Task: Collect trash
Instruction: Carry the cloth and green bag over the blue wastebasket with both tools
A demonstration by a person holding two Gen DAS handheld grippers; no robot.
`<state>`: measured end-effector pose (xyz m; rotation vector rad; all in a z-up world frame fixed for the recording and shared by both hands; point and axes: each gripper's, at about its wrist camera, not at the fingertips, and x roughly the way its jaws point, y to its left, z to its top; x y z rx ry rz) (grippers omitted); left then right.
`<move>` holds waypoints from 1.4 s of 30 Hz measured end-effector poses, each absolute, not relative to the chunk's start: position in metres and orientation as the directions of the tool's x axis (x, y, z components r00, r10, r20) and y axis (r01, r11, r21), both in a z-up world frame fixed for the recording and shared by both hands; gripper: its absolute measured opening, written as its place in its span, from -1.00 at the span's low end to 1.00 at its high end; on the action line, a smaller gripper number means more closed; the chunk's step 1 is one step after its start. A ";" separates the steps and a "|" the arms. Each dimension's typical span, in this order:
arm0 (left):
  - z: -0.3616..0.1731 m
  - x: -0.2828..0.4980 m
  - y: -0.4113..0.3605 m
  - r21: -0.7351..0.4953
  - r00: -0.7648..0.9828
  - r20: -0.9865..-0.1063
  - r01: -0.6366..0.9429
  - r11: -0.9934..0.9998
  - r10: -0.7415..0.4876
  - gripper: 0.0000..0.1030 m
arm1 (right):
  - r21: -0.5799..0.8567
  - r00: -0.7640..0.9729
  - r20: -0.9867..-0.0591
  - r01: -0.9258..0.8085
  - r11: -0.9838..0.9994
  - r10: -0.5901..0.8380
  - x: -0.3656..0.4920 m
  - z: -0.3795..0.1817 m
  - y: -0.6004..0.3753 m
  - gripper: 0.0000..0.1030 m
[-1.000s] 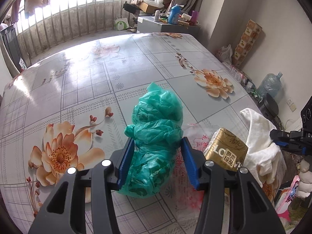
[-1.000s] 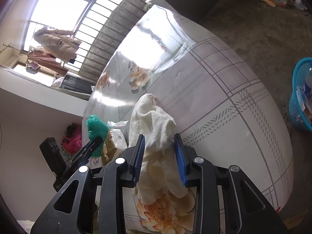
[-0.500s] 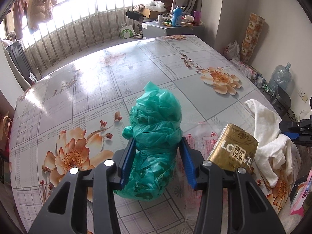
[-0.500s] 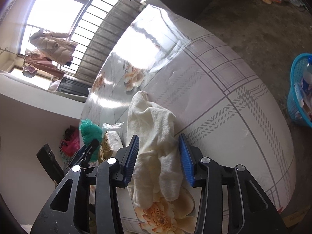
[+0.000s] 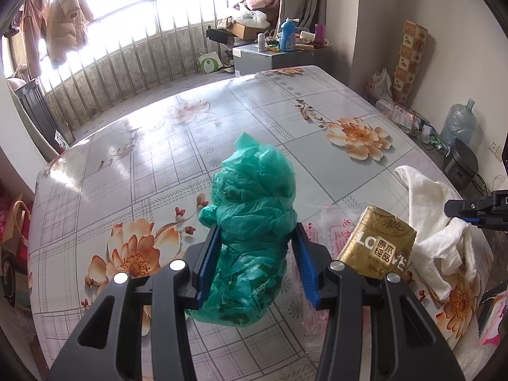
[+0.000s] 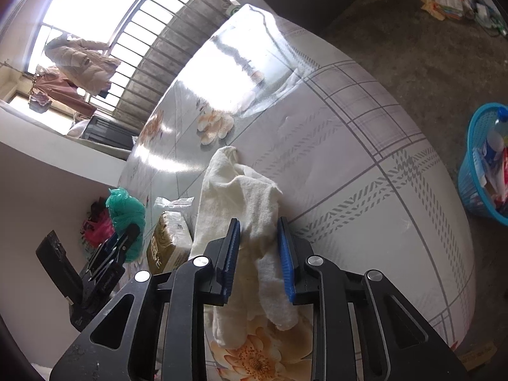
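Note:
A crumpled green plastic bag (image 5: pixel 254 197) stands on the floral table (image 5: pixel 152 165), and my left gripper (image 5: pixel 256 227) is shut on its lower half, both blue pads pressed into it. To its right lie a gold tissue pack (image 5: pixel 381 244) and a clear printed wrapper (image 5: pixel 324 222). My right gripper (image 6: pixel 257 220) is closing, with a white cloth (image 6: pixel 235 187) bunched between its pads near the table's edge. The right wrist view also shows the green bag (image 6: pixel 125 206), the gold pack (image 6: pixel 168 244) and the left gripper (image 6: pixel 127 235) at the left.
A blue basket (image 6: pixel 482 171) with bottles and wrappers sits on the floor beyond the table's right edge. A black appliance (image 5: pixel 460 162) and a water jug (image 5: pixel 458 123) stand by the wall. A cluttered cabinet (image 5: pixel 273 57) is behind the table, near the window railing.
The right jaws widened around the white cloth, then narrowed onto it. The left gripper kept its grip on the green bag and tilted slightly, so more of the room shows.

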<state>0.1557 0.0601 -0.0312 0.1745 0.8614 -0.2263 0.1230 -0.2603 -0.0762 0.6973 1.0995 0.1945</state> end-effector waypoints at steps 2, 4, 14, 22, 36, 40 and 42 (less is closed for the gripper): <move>-0.029 0.154 0.061 0.066 0.637 -0.761 0.265 0.962 -0.123 -0.14 | 0.615 0.468 -0.741 0.186 0.766 0.482 0.122 -0.075 -0.262 -0.73; -0.026 0.153 0.061 0.072 0.644 -0.755 0.265 0.962 -0.121 -0.14 | 0.624 0.475 -0.733 0.184 0.759 0.487 0.122 -0.072 -0.264 -0.81; -0.007 0.144 0.062 0.095 0.685 -0.719 0.263 0.960 -0.117 -0.14 | 0.689 0.540 -0.650 0.124 0.714 0.534 0.117 -0.042 -0.267 -0.87; 0.017 0.138 0.067 0.031 0.702 -0.687 0.289 0.957 -0.189 -0.14 | 0.708 0.596 -0.593 0.066 0.703 0.541 0.110 -0.014 -0.268 -0.88; 0.063 0.128 0.035 0.007 0.709 -0.624 0.427 0.904 -0.329 -0.14 | 0.730 0.688 -0.515 0.039 0.682 0.512 0.092 0.000 -0.285 -0.88; 0.064 0.124 0.017 0.015 0.697 -0.626 0.458 0.889 -0.349 -0.14 | 0.738 0.698 -0.502 0.037 0.674 0.511 0.092 -0.001 -0.289 -0.88; 0.065 0.122 0.009 0.013 0.689 -0.628 0.472 0.881 -0.361 -0.14 | 0.740 0.704 -0.496 0.037 0.671 0.509 0.089 -0.001 -0.291 -0.88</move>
